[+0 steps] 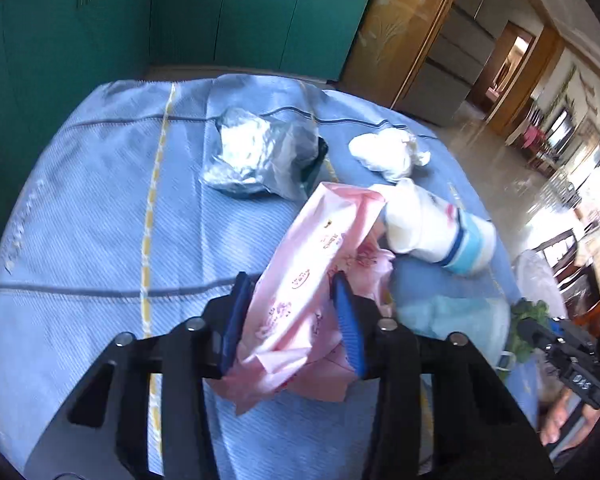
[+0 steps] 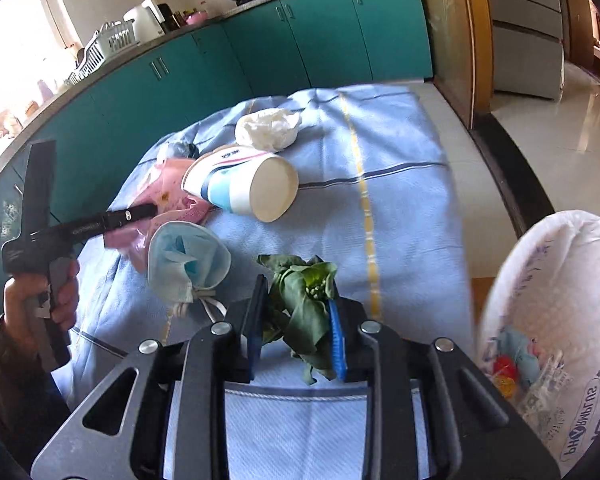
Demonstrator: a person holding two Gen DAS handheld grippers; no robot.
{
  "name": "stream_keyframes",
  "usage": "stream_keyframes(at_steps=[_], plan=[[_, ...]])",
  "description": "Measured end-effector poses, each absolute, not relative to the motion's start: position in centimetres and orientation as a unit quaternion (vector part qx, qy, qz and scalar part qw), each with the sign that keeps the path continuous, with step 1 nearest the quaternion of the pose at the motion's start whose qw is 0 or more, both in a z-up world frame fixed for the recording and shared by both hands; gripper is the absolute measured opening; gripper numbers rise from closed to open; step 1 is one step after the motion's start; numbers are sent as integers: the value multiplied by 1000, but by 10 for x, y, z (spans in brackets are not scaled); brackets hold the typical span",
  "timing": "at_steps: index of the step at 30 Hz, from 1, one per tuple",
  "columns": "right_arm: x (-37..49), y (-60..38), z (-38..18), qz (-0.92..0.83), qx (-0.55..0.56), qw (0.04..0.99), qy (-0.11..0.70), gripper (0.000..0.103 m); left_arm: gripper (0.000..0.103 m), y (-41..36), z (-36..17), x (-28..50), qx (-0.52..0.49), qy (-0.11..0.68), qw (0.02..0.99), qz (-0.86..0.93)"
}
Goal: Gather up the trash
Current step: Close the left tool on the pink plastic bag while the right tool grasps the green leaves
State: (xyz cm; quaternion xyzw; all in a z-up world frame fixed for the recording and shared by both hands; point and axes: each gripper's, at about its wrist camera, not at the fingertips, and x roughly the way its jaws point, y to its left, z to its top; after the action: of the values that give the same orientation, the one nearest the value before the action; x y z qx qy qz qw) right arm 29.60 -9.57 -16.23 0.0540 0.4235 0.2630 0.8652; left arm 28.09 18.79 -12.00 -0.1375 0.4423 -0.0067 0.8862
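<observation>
My left gripper [image 1: 292, 284] is shut on a pink plastic wrapper [image 1: 304, 280], held just above the blue cloth; the wrapper also shows in the right wrist view [image 2: 168, 196]. My right gripper [image 2: 296, 288] is shut on wilted green leaves [image 2: 304, 300] near the table's front edge. A paper cup [image 2: 244, 184] lies on its side, mouth toward me. A blue face mask [image 2: 188, 256] lies left of the leaves. Crumpled white tissue [image 2: 268, 128] and a crumpled clear and silver bag [image 1: 256, 156] lie farther back.
A white plastic trash bag [image 2: 552, 320], open, with some rubbish inside, hangs off the table's right side. The blue tablecloth [image 2: 400, 200] covers the table. Teal cabinets [image 2: 300, 40] stand behind. Tiled floor is to the right.
</observation>
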Motion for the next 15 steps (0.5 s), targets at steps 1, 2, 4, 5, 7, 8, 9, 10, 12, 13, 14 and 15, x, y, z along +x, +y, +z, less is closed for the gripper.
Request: stream_keyframes(at_steps=[1, 2, 4, 5, 7, 8, 9, 10, 12, 13, 14, 15], plan=[[295, -100, -163, 259, 51, 867, 423, 35, 37, 186, -118, 276, -138, 444, 885, -12], [294, -102, -163, 255, 48, 868, 423, 41, 37, 182, -115, 268, -133, 448, 884, -16], [294, -104, -164, 243, 43, 872, 422, 50, 37, 174, -112, 253, -114, 456, 883, -7], [294, -105, -164, 239, 40, 874, 421, 57, 37, 166, -108, 245, -90, 458, 884, 0], [292, -106, -161, 237, 36, 877, 416, 67, 37, 153, -100, 230, -43, 446, 894, 10], [292, -107, -159, 237, 35, 879, 413, 70, 39, 147, -96, 223, -29, 440, 898, 8], [290, -106, -157, 236, 31, 881, 409, 73, 42, 143, -93, 216, -23, 435, 900, 3], [290, -105, -156, 235, 28, 882, 407, 74, 51, 141, -92, 213, -20, 433, 901, -1], [289, -105, -155, 233, 21, 884, 404, 78, 77, 136, -89, 211, -4, 420, 907, 16], [288, -103, -156, 233, 15, 885, 404, 79, 85, 136, -87, 213, 5, 408, 912, 31], [288, -101, -157, 232, 8, 885, 404, 81, 86, 137, -86, 215, 6, 402, 915, 38], [288, -100, -158, 232, 3, 884, 406, 82, 87, 138, -87, 218, 4, 403, 914, 41]])
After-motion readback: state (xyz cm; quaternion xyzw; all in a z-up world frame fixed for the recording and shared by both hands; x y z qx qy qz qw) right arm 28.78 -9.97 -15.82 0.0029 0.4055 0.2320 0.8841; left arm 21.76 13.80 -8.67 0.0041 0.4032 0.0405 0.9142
